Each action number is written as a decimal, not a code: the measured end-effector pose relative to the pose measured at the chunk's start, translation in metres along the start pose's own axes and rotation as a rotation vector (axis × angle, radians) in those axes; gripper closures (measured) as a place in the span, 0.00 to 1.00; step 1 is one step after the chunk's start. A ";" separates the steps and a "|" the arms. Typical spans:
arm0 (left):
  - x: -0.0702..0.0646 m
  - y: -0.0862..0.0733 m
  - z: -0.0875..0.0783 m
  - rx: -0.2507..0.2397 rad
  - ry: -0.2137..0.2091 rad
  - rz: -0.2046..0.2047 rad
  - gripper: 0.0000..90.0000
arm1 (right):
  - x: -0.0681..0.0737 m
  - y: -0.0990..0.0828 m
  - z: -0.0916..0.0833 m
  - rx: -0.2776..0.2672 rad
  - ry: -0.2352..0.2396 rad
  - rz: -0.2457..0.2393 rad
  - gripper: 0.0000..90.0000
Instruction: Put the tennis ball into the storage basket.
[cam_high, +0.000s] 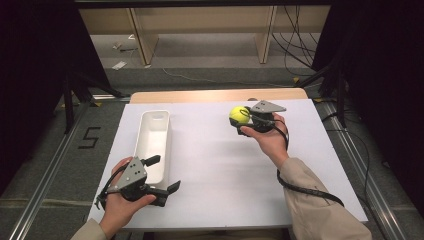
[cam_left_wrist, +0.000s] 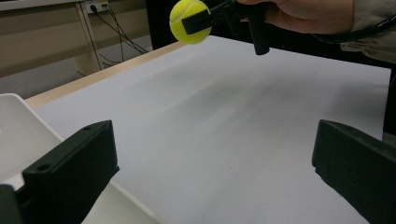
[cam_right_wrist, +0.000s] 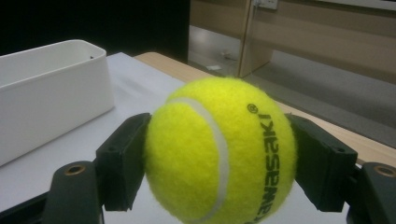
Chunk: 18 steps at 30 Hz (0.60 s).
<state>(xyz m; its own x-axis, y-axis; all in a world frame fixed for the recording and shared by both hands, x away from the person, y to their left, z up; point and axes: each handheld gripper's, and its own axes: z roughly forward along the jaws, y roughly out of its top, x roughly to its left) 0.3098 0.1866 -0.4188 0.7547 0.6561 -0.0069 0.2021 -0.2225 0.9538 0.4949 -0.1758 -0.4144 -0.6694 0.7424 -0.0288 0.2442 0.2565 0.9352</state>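
Observation:
A yellow tennis ball (cam_high: 239, 114) is clamped in my right gripper (cam_high: 243, 117), held above the far right part of the white table. Up close, the ball (cam_right_wrist: 219, 151) sits between both black pads (cam_right_wrist: 122, 161), which press its sides. From the left gripper view the ball (cam_left_wrist: 187, 19) hangs off the table surface at the far end. My left gripper (cam_high: 163, 175) rests near the table's front left, jaws wide apart with nothing between them (cam_left_wrist: 210, 182). A long white bin (cam_high: 152, 142) lies just beyond the left gripper, empty inside.
The white sheet covers the table (cam_high: 220, 165), with a wooden strip along the far edge (cam_high: 215, 95). Cables trail from both grippers. Beyond the table stand wooden furniture legs and floor cables.

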 end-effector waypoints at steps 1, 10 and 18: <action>0.000 0.000 0.000 0.000 -0.001 -0.002 0.00 | 0.001 0.000 0.000 -0.001 0.000 0.000 0.30; 0.000 0.000 0.001 0.002 -0.001 0.001 0.00 | 0.005 0.003 0.002 -0.003 0.013 -0.004 0.30; 0.000 0.000 0.001 0.001 -0.002 0.001 0.00 | 0.009 0.005 0.004 -0.009 0.019 -0.010 0.30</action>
<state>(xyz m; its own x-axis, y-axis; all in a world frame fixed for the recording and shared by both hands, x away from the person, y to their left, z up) 0.3106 0.1858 -0.4190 0.7563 0.6542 -0.0070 0.2026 -0.2239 0.9533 0.4928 -0.1650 -0.4109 -0.6851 0.7278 -0.0314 0.2312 0.2582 0.9380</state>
